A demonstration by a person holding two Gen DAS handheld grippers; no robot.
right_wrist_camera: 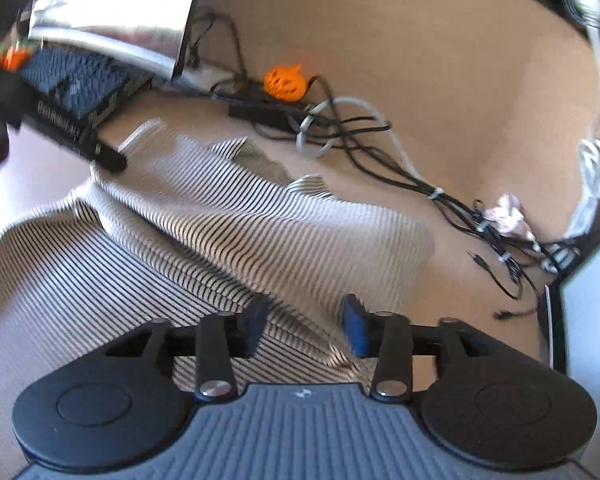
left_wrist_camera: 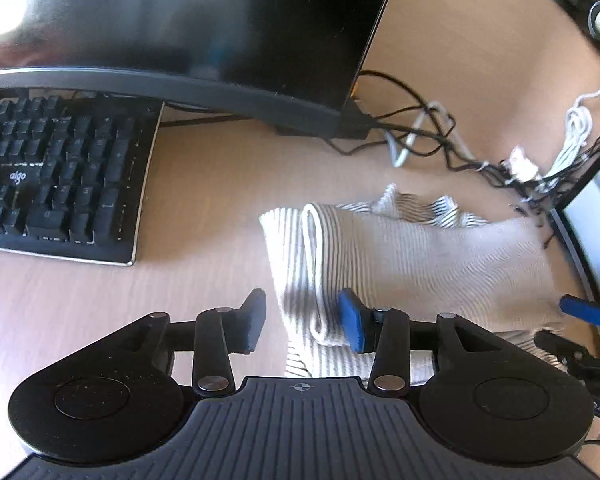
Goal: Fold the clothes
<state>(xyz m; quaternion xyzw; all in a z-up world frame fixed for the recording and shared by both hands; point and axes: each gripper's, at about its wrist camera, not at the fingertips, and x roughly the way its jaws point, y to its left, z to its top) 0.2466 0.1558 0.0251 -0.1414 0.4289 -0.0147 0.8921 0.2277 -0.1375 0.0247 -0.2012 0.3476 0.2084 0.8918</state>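
Note:
A cream garment with thin dark stripes (left_wrist_camera: 420, 248) lies crumpled on the wooden desk, its white-trimmed hem toward me. My left gripper (left_wrist_camera: 304, 322) is open just above its left edge; the blue right finger (left_wrist_camera: 352, 320) is over the fabric and the dark left finger (left_wrist_camera: 256, 320) is over bare desk. In the right wrist view the same striped garment (right_wrist_camera: 220, 232) spreads from the lower left to the centre. My right gripper (right_wrist_camera: 305, 322) is open low over its near folds, with cloth showing between the fingers. A blue fingertip (left_wrist_camera: 584, 311) of the right gripper shows at the left view's right edge.
A black keyboard (left_wrist_camera: 60, 176) and a dark monitor (left_wrist_camera: 220, 28) stand to the left. A tangle of black and white cables (right_wrist_camera: 360, 132) runs behind the garment, with an orange pumpkin figure (right_wrist_camera: 284, 82) and a crumpled tissue (right_wrist_camera: 508, 212). A grey device (right_wrist_camera: 592, 320) borders the right.

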